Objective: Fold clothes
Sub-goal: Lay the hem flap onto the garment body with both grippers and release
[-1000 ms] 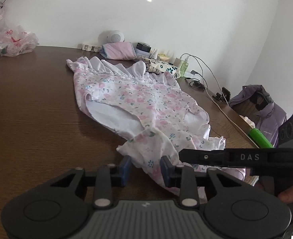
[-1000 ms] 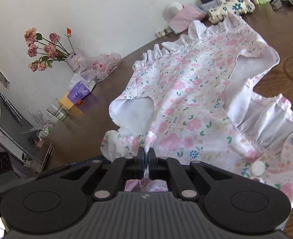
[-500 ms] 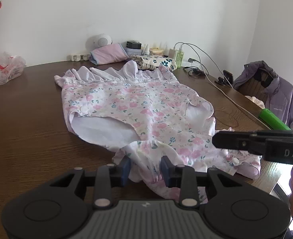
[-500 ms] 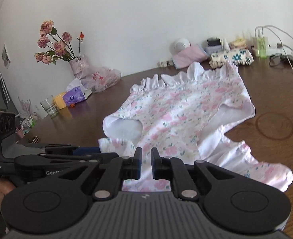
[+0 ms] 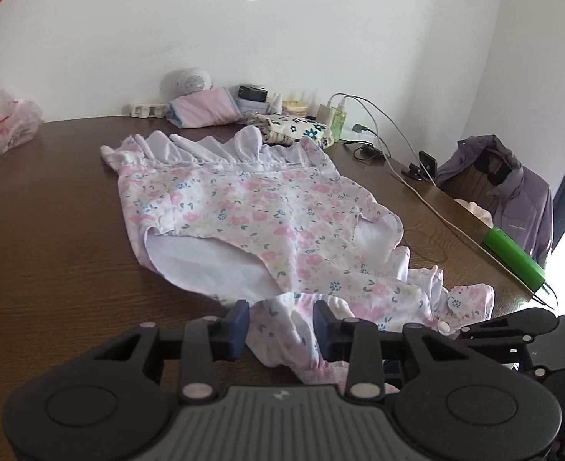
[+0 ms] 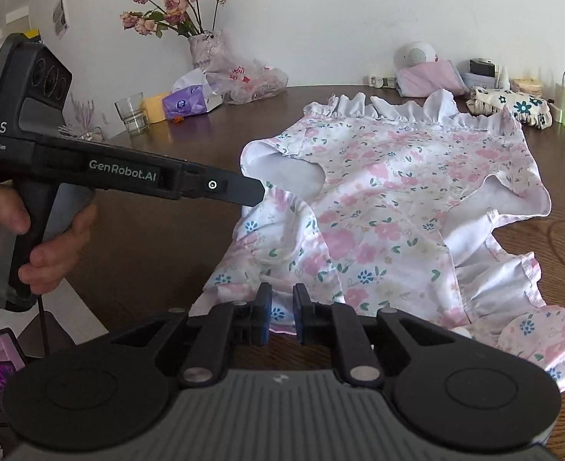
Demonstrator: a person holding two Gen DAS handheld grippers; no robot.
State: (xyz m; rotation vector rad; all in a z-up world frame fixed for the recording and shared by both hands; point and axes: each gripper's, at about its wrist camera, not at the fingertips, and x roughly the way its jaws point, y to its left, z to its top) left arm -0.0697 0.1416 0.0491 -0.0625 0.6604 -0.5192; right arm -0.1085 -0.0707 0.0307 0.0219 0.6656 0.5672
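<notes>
Brown desk carries the floral garment spread flat; left hand-held gripper narrowly parted around its near frill, right hand-held gripper just opening off the hem, so dragging could undo the layout.

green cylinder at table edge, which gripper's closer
Right. The right gripper, jaws just opening with pink floral garment between, is near the green cylinder; the left gripper is farther left.
</notes>
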